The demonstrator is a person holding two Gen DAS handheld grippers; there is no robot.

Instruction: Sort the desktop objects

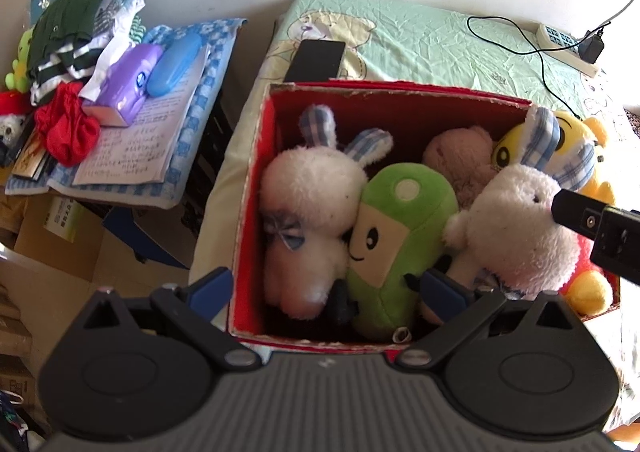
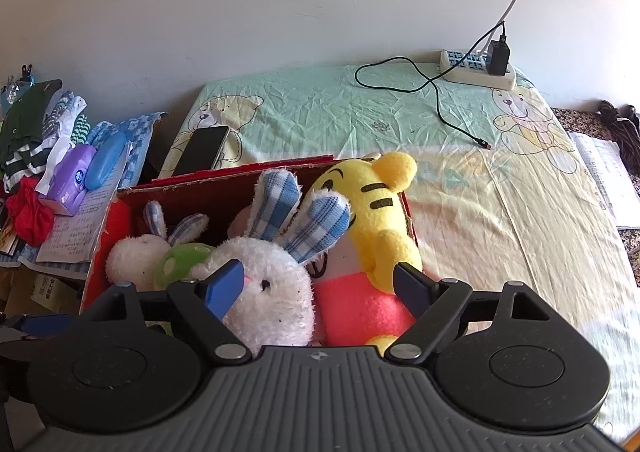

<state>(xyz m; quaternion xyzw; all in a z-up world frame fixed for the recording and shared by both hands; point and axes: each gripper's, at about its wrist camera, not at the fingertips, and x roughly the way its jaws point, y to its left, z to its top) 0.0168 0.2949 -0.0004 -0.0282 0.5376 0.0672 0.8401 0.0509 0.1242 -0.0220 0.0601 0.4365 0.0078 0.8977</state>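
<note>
plush toys crowd the red box (image 1: 256,156); both claws, left claw (image 1: 326,284) and right claw (image 2: 320,284), hang spread and empty. white rabbit (image 2: 272,292) looks light and squashy; pinch its body.

Box (image 1: 256,188) sits on the bed (image 2: 500,212) in front of me, packed with plush toys: one rabbit (image 1: 308,212) at left, pea-pod toy (image 1: 396,236) beside it, second rabbit (image 2: 272,288) right of that, tiger (image 2: 376,212) at the right wall. Phone (image 2: 204,150) lies behind the box, power strip (image 2: 472,70) far back right. Side table (image 1: 192,156) stands left of the bed.
</note>
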